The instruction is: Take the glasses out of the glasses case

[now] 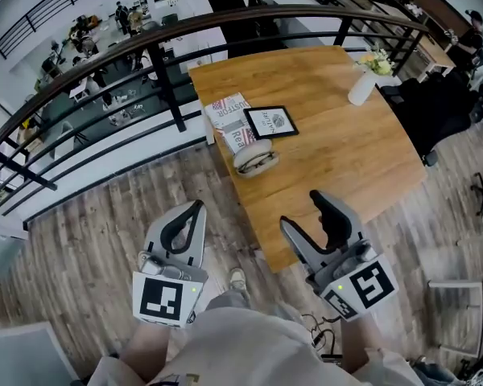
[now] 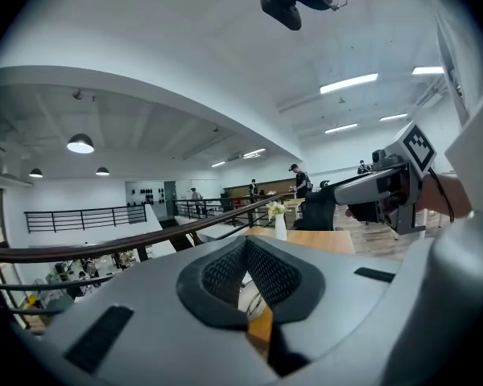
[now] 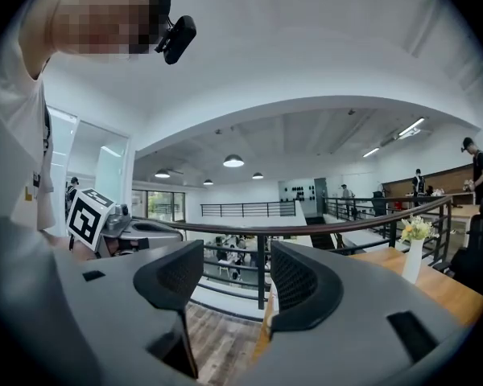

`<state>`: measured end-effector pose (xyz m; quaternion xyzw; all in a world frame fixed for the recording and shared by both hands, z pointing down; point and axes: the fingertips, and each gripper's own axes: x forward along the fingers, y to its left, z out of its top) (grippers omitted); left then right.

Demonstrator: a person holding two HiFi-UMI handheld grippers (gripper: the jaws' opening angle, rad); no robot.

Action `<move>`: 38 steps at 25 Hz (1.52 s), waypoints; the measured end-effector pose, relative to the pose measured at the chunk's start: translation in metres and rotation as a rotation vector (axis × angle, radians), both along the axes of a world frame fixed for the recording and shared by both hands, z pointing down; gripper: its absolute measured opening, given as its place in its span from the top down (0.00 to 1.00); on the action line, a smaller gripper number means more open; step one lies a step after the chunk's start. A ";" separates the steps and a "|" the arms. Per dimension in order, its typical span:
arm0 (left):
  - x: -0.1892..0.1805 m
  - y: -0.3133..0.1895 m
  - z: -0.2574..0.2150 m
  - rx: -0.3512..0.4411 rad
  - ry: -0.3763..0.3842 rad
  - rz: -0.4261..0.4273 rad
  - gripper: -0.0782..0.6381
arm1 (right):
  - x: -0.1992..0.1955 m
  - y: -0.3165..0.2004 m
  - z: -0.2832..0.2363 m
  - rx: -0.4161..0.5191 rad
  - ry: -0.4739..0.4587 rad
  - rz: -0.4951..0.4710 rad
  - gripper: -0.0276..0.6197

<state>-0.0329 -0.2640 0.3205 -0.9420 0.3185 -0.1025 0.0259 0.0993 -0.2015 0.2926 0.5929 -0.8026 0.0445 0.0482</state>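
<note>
The glasses case (image 1: 255, 159) lies open on the wooden table (image 1: 346, 151) near its left front edge, with dark-framed glasses resting in it. Both grippers hover over the floor in front of the table, well short of the case. My left gripper (image 1: 196, 207) is shut, its tips touching and nothing between them; in its own view the left gripper (image 2: 244, 244) shows pads that meet at the tip. My right gripper (image 1: 299, 210) is by the table's front corner and stands open and empty. In its own view the right gripper (image 3: 235, 276) shows a wide gap between the pads.
Magazines (image 1: 228, 117) and a framed card (image 1: 270, 123) lie just behind the case. A white vase with flowers (image 1: 364, 83) stands at the table's far right. A dark railing (image 1: 169, 95) runs along the table's left and far sides. A black chair (image 1: 443, 111) is at the right.
</note>
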 end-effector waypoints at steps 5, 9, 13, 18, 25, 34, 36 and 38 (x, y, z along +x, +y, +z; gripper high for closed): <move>-0.002 -0.009 0.001 -0.008 0.013 -0.009 0.87 | 0.004 -0.011 0.004 -0.034 0.023 -0.012 0.53; 0.005 -0.016 0.008 -0.028 0.011 -0.018 0.87 | 0.010 -0.023 0.021 -0.113 0.099 -0.053 0.53; 0.023 -0.023 0.021 -0.033 0.005 -0.028 0.87 | 0.027 -0.035 0.033 -0.146 0.116 -0.089 0.53; 0.043 -0.030 0.024 -0.076 -0.015 -0.089 0.87 | 0.045 -0.051 0.044 -0.211 0.166 -0.211 0.55; 0.072 -0.056 0.053 -0.038 -0.061 -0.141 0.87 | 0.076 -0.091 0.084 -0.311 0.295 -0.391 0.59; 0.102 -0.097 0.113 -0.113 -0.139 -0.222 0.87 | 0.089 -0.165 0.158 -0.443 0.453 -0.583 0.64; 0.104 -0.103 0.123 -0.137 -0.145 -0.233 0.87 | 0.091 -0.180 0.180 -0.500 0.491 -0.598 0.66; 0.107 -0.112 0.133 -0.153 -0.145 -0.233 0.87 | 0.094 -0.195 0.205 -0.539 0.535 -0.613 0.68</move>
